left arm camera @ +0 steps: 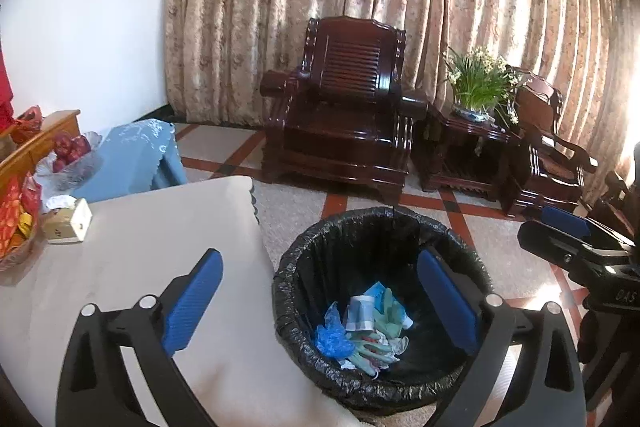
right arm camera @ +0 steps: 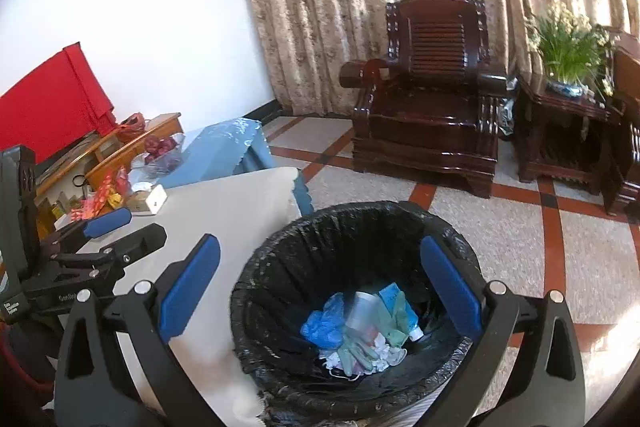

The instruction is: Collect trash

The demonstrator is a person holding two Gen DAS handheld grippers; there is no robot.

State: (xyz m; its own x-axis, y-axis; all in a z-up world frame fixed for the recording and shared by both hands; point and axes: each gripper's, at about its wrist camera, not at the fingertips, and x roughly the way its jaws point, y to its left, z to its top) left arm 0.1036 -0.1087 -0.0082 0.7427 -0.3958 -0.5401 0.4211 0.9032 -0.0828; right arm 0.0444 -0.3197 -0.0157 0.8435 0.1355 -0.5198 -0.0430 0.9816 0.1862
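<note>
A round bin lined with a black bag (left arm camera: 384, 227) stands on the floor beside the table; it also shows in the right wrist view (right arm camera: 352, 219). Inside lie several pieces of trash (left arm camera: 364, 327): a blue plastic bag, green gloves, a clear cup, crumpled paper. The same trash shows in the right wrist view (right arm camera: 360, 331), where the cup looks blurred. My left gripper (left arm camera: 320, 299) is open and empty above the bin's near left rim. My right gripper (right arm camera: 320, 291) is open and empty above the bin. Each gripper shows in the other's view, the right (left arm camera: 568, 239) and the left (right arm camera: 108, 235).
A table with a white cloth (left arm camera: 160, 267) lies left of the bin, bearing a small box (left arm camera: 68, 223), a glass bowl of red fruit (left arm camera: 72, 151) and red packets (left arm camera: 16, 215). A dark wooden armchair (left arm camera: 344, 111), a side table with a plant (left arm camera: 476, 83) and curtains stand behind.
</note>
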